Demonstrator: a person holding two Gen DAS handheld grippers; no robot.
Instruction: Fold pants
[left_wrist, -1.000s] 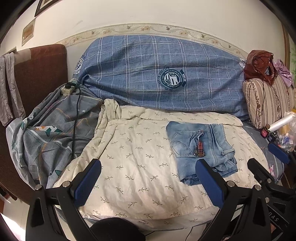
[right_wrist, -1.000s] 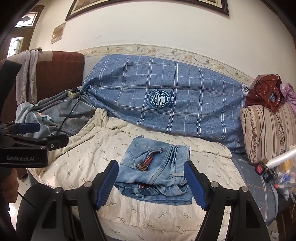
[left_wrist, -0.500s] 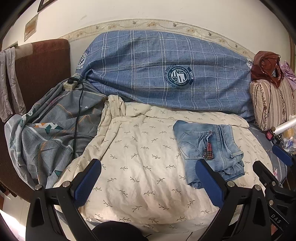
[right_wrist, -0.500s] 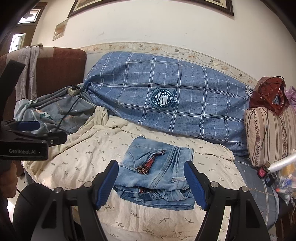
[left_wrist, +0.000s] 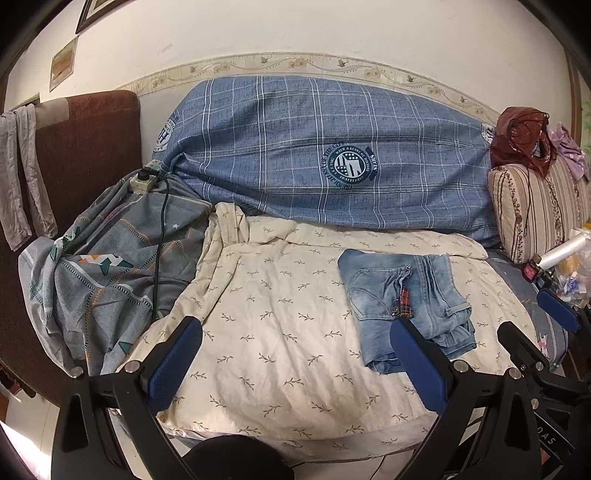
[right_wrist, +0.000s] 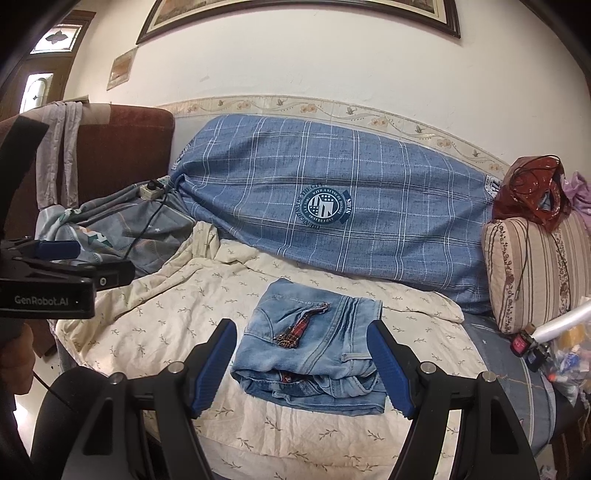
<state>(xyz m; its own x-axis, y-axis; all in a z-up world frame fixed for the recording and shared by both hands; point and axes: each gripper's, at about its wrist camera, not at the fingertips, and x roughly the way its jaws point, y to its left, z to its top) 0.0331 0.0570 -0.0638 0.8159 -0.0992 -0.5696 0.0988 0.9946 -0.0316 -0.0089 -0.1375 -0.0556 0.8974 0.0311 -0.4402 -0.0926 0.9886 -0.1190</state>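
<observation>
The light blue denim pants lie folded into a compact rectangle on the cream leaf-print blanket, with a red plaid strip showing on top. They also show in the left wrist view at the right. My right gripper is open and empty, held back from the near edge of the pants. My left gripper is open and empty over the blanket's front, left of the pants. The left gripper also shows at the left of the right wrist view.
A big blue plaid bundle lies along the wall behind. A grey patterned sheet with a power strip and black cable lies at left. A striped cushion with a red bag stands at right, with small clutter below it.
Both grippers have drawn back and risen a little from the bed; the folded pants lie unmoved. Both stay open.
</observation>
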